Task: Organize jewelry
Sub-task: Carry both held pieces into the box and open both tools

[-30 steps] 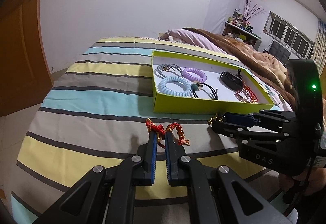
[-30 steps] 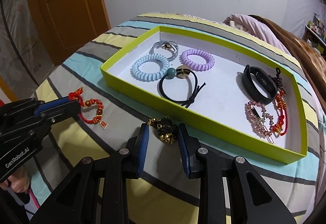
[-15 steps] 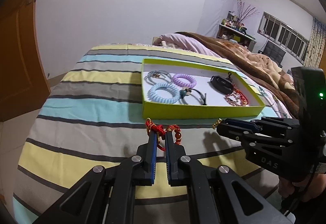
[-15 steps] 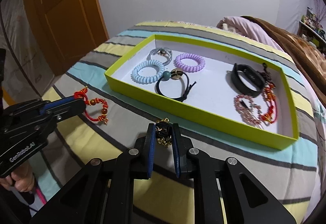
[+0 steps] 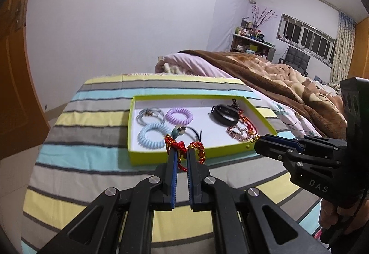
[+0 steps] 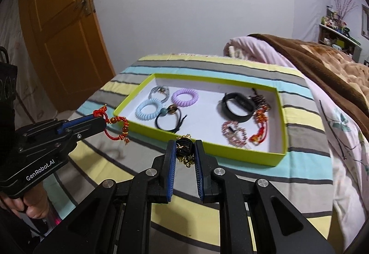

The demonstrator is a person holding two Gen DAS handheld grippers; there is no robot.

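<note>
Above the bed's (image 6: 161,203) striped cover, just short of the near wall of the tray (image 6: 242,154), both tongs carry a piece. Left tongs (image 5: 182,154) closed to a narrow gap on the red cord of a bracelet (image 5: 196,147) with amber beads, which hangs clear of the cover. Right tongs (image 6: 185,150) pinched on a black knotted charm (image 6: 184,147) with small gold bells, also lifted. Tray lies across the middle of the bed. Already inside: toward its left end a grey tie (image 6: 159,92), purple coil (image 6: 185,97), blue coil (image 6: 148,109) and black tie (image 6: 169,121) with a bead; toward its right end a black band (image 6: 237,104), pink bead bracelet (image 6: 233,134) and red cord pieces (image 6: 260,124). Judged status: most items sorted; the two held pieces remain to be set in, likely at the open middle of the tray floor. No other loose jewelry visible on the cover. Writing: "GenRobot.AI" on the left tongs body, "DAS" on the right tongs body, a red "福" sign on the door (image 6: 64,30).
</note>
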